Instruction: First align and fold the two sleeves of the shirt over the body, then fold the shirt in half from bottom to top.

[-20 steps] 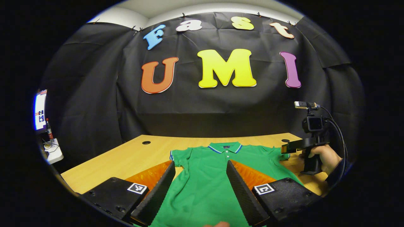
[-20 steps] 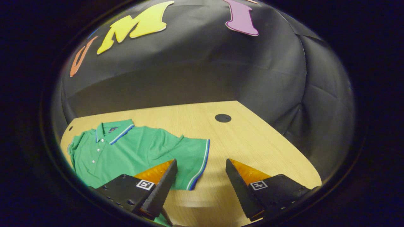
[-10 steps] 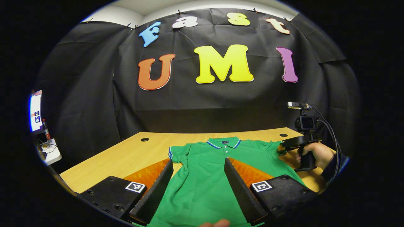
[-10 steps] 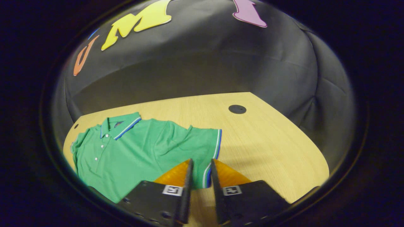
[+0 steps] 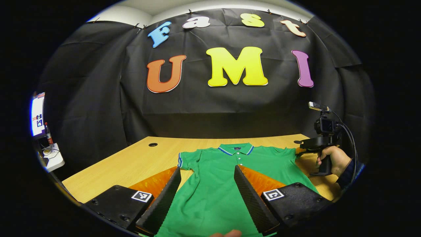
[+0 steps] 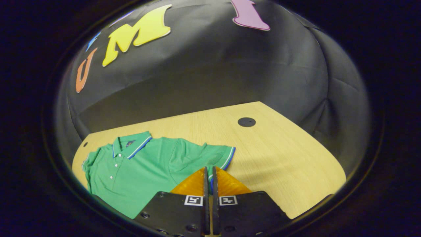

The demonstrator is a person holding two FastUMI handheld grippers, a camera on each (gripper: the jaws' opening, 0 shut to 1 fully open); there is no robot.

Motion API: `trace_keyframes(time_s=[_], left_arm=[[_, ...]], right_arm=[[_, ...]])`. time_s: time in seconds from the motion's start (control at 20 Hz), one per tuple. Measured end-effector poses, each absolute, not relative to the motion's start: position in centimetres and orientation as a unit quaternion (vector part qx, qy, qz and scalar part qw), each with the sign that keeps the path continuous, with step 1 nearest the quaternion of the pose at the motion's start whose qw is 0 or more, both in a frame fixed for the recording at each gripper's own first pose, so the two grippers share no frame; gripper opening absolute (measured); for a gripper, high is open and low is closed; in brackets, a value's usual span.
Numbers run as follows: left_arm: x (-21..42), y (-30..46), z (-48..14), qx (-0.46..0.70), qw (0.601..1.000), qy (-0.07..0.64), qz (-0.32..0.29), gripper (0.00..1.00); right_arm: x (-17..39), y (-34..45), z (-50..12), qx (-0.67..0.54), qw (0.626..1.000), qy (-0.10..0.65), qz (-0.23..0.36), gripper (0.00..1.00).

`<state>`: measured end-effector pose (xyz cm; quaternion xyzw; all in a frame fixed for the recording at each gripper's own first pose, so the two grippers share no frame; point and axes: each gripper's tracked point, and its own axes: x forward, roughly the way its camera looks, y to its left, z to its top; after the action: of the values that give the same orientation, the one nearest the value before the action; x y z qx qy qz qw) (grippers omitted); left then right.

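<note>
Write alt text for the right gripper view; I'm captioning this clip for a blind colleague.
The right gripper is shut on the striped cuff of a green polo shirt's sleeve. The shirt lies flat, collar away, on a wooden table before a black cloth wall.

The shirt [image 5: 213, 184] is green, its collar [image 5: 235, 149] and sleeve cuffs striped blue and white; the table [image 6: 283, 154] is pale wood-grain.

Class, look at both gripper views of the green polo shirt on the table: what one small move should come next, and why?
Probably lift the right gripper a little and carry the sleeve inward over the shirt body. Its jaws are closed on the sleeve's striped edge, and the shirt lies flat and unfolded, while the left gripper hangs open above the lower body.
</note>
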<state>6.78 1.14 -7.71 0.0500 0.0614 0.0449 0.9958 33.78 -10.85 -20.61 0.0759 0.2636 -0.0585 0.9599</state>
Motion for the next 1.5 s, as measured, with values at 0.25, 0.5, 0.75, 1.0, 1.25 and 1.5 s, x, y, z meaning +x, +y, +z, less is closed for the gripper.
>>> trace_keyframes(time_s=[0.25,0.5,0.75,1.0,1.25,1.5], left_arm=[[6.8,1.3,-7.9,0.048,0.996,0.065,0.046,1.00],[6.8,1.6,-7.6,0.048,0.996,0.060,0.051,1.00],[6.9,1.9,-8.0,0.041,0.995,0.066,0.056,1.00],[7.1,1.9,-8.1,0.038,0.995,0.066,0.059,1.00],[7.8,2.8,-8.3,0.055,0.993,0.061,0.079,1.00],[10.0,3.9,-8.6,0.029,0.994,0.070,0.084,1.00]], right_arm=[[33.9,-8.5,-18.7,-0.020,0.971,0.236,-0.045,0.03],[33.6,-2.7,-17.6,-0.164,0.969,0.187,0.008,0.04],[32.8,2.8,-18.5,-0.162,0.971,0.170,0.051,0.03],[30.0,5.4,-19.3,-0.121,0.972,0.169,0.109,0.71],[26.9,2.5,-16.6,-0.065,0.982,0.146,0.104,0.91],[23.8,-0.2,-11.3,-0.014,0.992,0.093,0.083,0.94]])
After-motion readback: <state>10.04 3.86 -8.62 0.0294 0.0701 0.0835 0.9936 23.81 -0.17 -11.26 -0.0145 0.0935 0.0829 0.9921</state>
